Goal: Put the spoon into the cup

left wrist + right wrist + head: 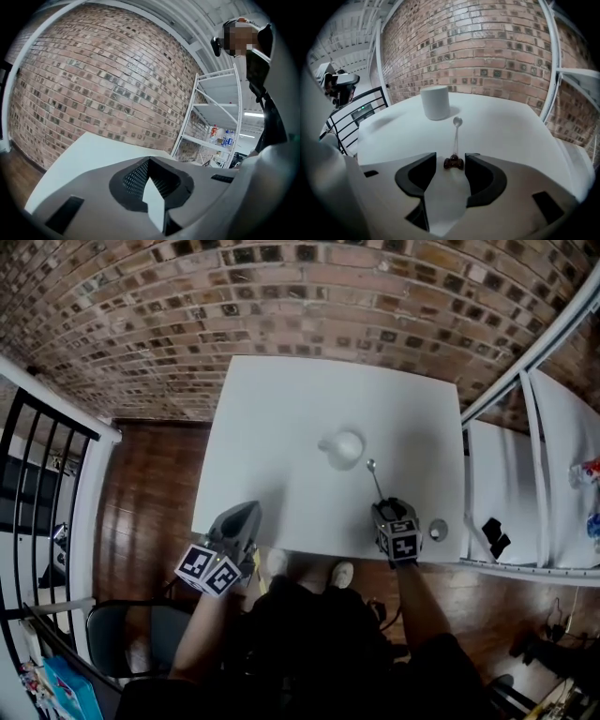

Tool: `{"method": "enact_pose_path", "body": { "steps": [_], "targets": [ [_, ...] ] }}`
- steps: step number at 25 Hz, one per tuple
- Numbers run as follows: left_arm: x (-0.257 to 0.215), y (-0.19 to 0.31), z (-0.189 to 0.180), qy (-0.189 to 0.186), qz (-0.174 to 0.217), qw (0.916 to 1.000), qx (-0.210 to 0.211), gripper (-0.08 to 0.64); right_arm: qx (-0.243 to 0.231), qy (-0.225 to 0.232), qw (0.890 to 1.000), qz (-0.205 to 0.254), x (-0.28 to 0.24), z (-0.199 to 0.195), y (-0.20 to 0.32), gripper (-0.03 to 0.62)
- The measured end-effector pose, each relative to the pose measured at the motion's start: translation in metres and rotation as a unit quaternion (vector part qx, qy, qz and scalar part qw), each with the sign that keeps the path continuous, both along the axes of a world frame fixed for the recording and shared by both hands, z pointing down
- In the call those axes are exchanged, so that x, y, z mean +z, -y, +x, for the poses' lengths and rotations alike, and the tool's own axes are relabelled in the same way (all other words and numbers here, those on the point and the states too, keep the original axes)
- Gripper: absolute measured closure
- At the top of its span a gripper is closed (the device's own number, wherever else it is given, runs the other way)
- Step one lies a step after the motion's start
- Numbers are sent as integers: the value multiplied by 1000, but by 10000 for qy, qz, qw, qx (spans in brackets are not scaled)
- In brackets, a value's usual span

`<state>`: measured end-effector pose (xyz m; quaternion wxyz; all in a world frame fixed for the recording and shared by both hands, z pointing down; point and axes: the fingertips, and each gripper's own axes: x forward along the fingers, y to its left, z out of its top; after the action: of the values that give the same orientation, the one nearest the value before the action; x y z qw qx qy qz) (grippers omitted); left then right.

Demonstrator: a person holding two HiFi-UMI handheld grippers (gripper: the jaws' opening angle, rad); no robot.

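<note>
- Spoon (456,138) lies flat on the white table (511,126), low centre of the right gripper view. Its brown handle end sits between the spread jaws of my right gripper (451,158), not pinched, and I judge it lined up for a grab.
- My left gripper (236,526), lower left in the head view at the table's near edge, is pressed together and empty, out of the way.
- Farther up, the spoon's bowl points toward the cup (435,102), which stands upright just beyond it.

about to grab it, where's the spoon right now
The spoon lies on the white table, right of centre in the head view, its bowl near the white cup and its handle end between the right gripper's open jaws.
</note>
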<state>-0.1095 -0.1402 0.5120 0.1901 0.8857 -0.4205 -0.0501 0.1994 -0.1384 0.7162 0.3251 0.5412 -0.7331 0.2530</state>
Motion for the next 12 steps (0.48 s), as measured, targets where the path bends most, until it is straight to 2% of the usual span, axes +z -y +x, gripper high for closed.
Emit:
{"method": "enact_pose_path", "body": {
  "steps": [9,12],
  "targets": [
    [9,-15,-6,61,-104,9999,-10,557,-5,-66,10000,-52,6,0,-2,400],
    [8,-17,-8,64,-93,9999,-1,557,177,7,9998,-17,6,1,-4,448]
  ]
}}
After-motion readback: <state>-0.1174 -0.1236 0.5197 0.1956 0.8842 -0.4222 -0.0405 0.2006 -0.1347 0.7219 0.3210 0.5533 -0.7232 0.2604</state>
